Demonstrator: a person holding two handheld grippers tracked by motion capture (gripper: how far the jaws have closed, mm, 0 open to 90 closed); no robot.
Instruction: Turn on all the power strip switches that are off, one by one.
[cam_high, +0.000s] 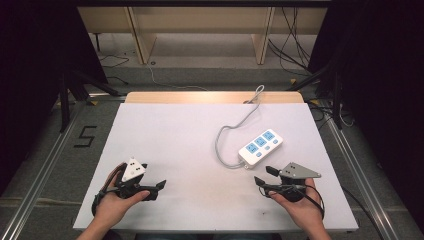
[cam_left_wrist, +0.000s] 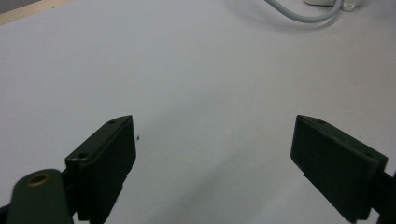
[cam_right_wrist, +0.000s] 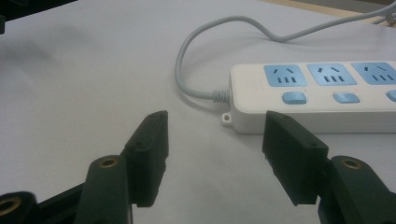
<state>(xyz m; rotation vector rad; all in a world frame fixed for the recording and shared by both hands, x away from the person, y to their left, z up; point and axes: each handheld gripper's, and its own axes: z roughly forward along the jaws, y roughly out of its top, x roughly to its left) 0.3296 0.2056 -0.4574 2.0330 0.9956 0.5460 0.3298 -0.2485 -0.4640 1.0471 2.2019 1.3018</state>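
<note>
Resting on the white bench (cam_high: 165, 130), the power strip (cam_high: 260, 143) lies right of centre, its grey cord (cam_high: 225, 137) looping off toward the far edge. Left gripper (cam_high: 161, 185) sits near the front left, jaws spread apart, holding nothing. Right gripper (cam_high: 265, 175) sits just short of the strip, jaws likewise apart and empty. No handling appears begun; all work seemingly remains.

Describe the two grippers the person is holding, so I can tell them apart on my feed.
Both are black, with two flat black jaws and brass-ringed screw holes. The left gripper carries a white-looking three-cornered plate with dots; the right gripper carries a grey plate. A dark cable loops from each. Both forearms are bare, with no sleeves.
</note>
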